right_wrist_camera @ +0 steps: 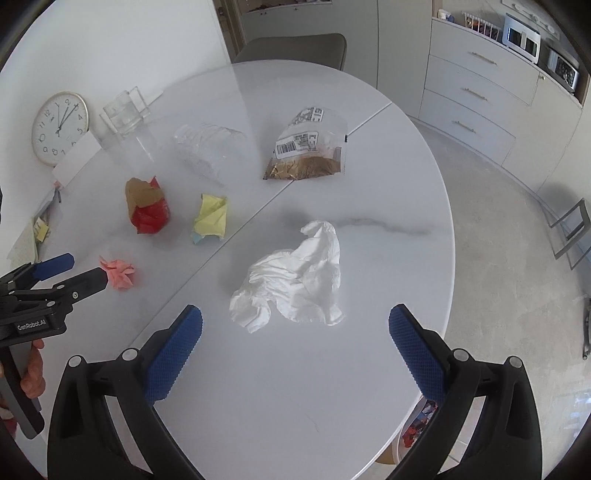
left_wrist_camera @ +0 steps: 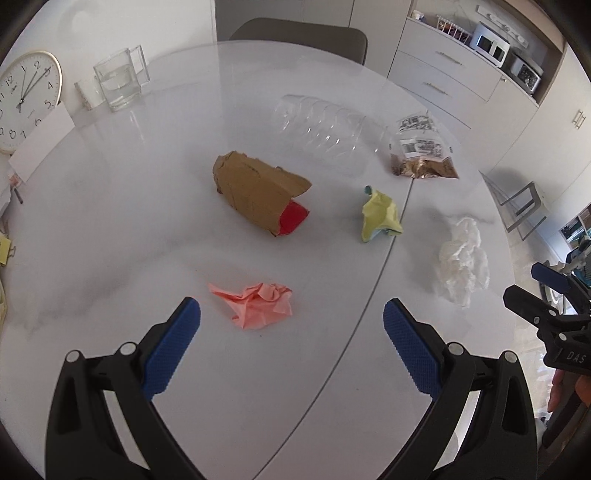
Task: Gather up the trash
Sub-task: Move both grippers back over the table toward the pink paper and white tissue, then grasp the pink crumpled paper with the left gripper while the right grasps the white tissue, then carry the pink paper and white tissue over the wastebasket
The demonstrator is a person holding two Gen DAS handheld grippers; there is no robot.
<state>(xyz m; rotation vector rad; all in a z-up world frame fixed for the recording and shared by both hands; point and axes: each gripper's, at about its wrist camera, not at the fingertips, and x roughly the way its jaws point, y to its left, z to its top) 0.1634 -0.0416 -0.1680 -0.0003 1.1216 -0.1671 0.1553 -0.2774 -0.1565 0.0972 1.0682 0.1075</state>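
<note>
Trash lies spread on a white oval table (left_wrist_camera: 110, 240). A crumpled pink paper (left_wrist_camera: 255, 303) sits just ahead of my open left gripper (left_wrist_camera: 291, 314), which holds nothing. A crumpled white tissue (right_wrist_camera: 295, 280) lies just beyond my open, empty right gripper (right_wrist_camera: 295, 321). Farther out are a brown and red cardboard wrapper (left_wrist_camera: 258, 194), a yellow paper wad (left_wrist_camera: 380, 214), a clear plastic bottle (left_wrist_camera: 321, 127) on its side and a snack bag (left_wrist_camera: 421, 147) with a barcode label. The right wrist view shows the left gripper (right_wrist_camera: 88, 269) beside the pink paper (right_wrist_camera: 120, 275).
A glass jar (left_wrist_camera: 120, 79), a wall clock (left_wrist_camera: 26, 99) and a white card (left_wrist_camera: 40, 140) stand at the table's far left. A chair (left_wrist_camera: 299, 35) is behind the table, drawers (right_wrist_camera: 476, 96) at the right. A hand (right_wrist_camera: 31, 373) holds the left gripper.
</note>
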